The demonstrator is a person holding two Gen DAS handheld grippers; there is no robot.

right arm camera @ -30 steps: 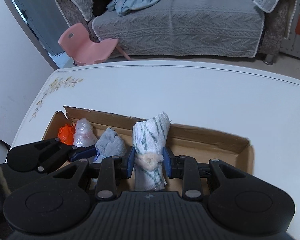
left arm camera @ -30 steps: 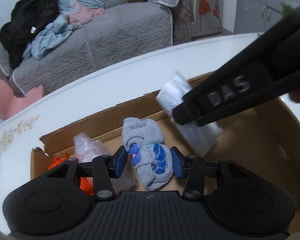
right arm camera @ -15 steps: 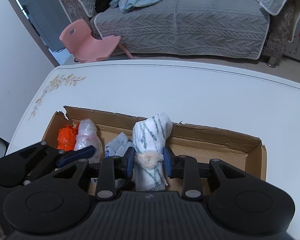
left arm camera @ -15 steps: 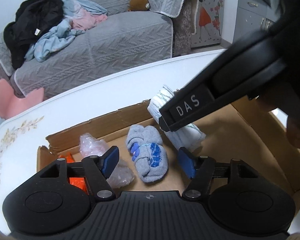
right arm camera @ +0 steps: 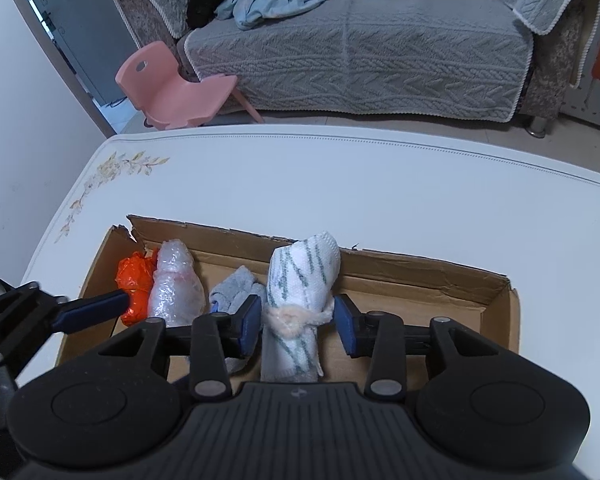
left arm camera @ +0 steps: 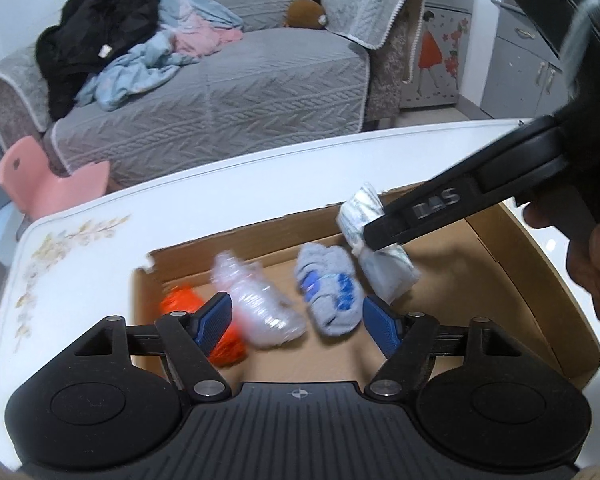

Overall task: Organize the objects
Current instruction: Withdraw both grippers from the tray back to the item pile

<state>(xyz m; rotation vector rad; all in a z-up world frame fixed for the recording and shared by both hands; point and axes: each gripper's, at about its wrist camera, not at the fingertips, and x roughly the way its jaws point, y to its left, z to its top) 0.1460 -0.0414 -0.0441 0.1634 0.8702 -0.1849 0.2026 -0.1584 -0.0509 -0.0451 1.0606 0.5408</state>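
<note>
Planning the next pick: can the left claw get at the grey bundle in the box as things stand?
Probably yes. The left claw is opening right above the grey bundle, with nothing between. The right claw works the white bundle beside it.

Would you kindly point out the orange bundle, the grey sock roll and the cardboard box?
orange bundle (right arm camera: 134, 280), right wrist view, its crinkled top.
grey sock roll (left arm camera: 328, 292), left wrist view, its middle.
cardboard box (right arm camera: 420, 272), right wrist view, its far wall.

My white table (right arm camera: 340, 184), with a faded floral print at its rounded corner, carried one thing directly: a shallow, open cardboard box (right arm camera: 428, 276). The box's torn corner sat nearest the flowers.
</note>
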